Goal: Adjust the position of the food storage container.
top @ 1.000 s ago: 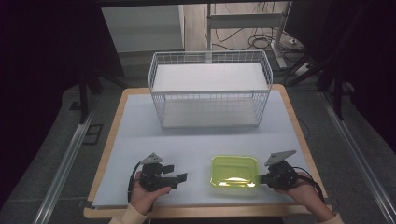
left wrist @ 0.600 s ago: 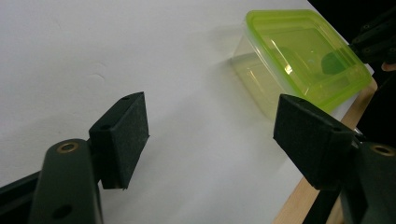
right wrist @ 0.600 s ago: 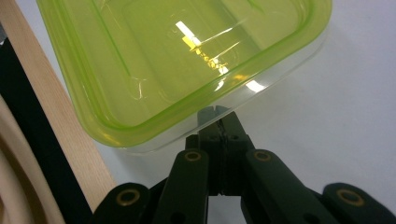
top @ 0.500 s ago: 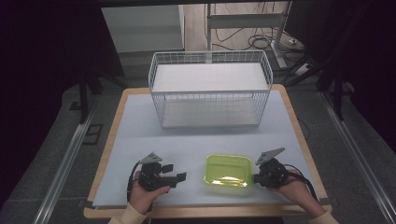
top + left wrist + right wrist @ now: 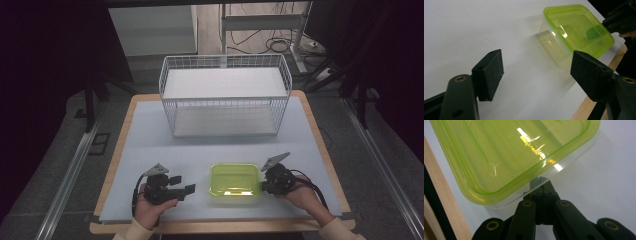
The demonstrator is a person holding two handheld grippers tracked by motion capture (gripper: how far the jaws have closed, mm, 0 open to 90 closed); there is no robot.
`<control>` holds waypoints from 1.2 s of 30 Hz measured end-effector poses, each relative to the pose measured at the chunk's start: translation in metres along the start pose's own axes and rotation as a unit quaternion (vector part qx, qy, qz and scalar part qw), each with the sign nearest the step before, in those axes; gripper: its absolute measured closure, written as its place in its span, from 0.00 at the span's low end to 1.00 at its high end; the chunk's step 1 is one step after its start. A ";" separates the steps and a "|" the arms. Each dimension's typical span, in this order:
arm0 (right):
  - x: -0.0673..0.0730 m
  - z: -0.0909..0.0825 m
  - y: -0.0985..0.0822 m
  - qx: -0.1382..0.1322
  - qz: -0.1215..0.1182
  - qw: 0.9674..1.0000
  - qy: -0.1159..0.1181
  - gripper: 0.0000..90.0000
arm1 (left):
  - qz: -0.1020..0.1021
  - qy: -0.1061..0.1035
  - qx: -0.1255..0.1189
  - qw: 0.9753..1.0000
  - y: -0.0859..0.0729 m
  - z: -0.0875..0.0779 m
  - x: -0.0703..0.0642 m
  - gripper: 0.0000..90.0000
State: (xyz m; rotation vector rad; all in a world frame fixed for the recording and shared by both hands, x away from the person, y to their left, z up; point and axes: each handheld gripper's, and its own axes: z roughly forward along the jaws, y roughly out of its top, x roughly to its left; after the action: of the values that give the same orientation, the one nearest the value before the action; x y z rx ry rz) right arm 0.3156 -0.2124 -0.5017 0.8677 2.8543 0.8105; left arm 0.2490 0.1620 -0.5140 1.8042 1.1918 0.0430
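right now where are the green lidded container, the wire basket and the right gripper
green lidded container (image 5: pixel 235 179): high view, middle of its lid
wire basket (image 5: pixel 225 103): high view, front wall's top rim
right gripper (image 5: pixel 541 185): right gripper view, closed jaw tips at the container's edge

The container (image 5: pixel 235 180) is glossy translucent green plastic (clear below its lid), on a matt white table sheet (image 5: pixel 210 145) edged with wood.

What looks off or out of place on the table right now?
Nothing spilled or broken. The green-lidded container sits slightly askew near the table's front edge, with the shut right gripper against its side. The wire basket stands upright.
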 end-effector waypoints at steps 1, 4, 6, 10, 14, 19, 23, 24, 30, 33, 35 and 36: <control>0.001 0.001 0.002 -0.001 -0.005 1.000 0.000 0.99 | -0.001 0.000 -0.001 1.000 0.000 0.000 0.000 0.29; 0.004 0.005 0.009 0.000 -0.008 1.000 0.000 0.99 | 0.000 -0.001 -0.002 1.000 0.000 -0.001 0.001 0.29; 0.005 0.008 0.014 -0.001 -0.009 1.000 0.002 0.99 | 0.000 -0.001 -0.001 1.000 0.000 -0.001 0.000 0.29; 0.007 0.013 0.019 -0.002 -0.014 1.000 0.003 0.99 | 0.000 -0.001 -0.001 1.000 0.000 -0.001 0.001 0.29; 0.011 0.017 0.024 -0.003 -0.020 1.000 0.006 0.99 | -0.002 0.000 -0.003 1.000 0.000 -0.002 0.002 0.29; 0.014 0.020 0.028 -0.005 -0.022 1.000 0.005 0.99 | -0.002 0.001 -0.002 1.000 0.000 -0.002 0.002 0.29; 0.016 0.020 0.028 -0.006 -0.028 1.000 0.003 0.99 | -0.004 0.001 -0.003 1.000 0.000 -0.002 0.003 0.29; 0.016 0.020 0.028 -0.006 -0.028 1.000 0.003 0.99 | -0.004 0.001 -0.003 1.000 0.000 -0.002 0.003 0.29; 0.006 0.007 0.018 -0.030 -0.005 1.000 -0.003 0.99 | -0.004 0.001 -0.004 1.000 0.000 -0.002 0.003 0.29; 0.000 -0.002 0.008 -0.046 0.014 0.999 -0.010 0.99 | -0.004 0.002 -0.003 1.000 0.000 -0.002 0.003 0.29; -0.004 -0.007 0.003 -0.056 0.027 0.998 -0.010 0.99 | -0.005 0.002 -0.003 1.000 0.000 -0.002 0.003 0.29; -0.006 -0.009 0.001 -0.063 0.034 0.997 -0.007 0.99 | -0.005 0.002 -0.003 1.000 0.000 -0.002 0.003 0.29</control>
State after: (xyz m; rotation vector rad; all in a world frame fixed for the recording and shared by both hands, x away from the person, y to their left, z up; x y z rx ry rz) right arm 0.3195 -0.2197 -0.4939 0.9539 2.7400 0.9746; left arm 0.2500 0.1658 -0.5139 1.7934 1.2020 0.0442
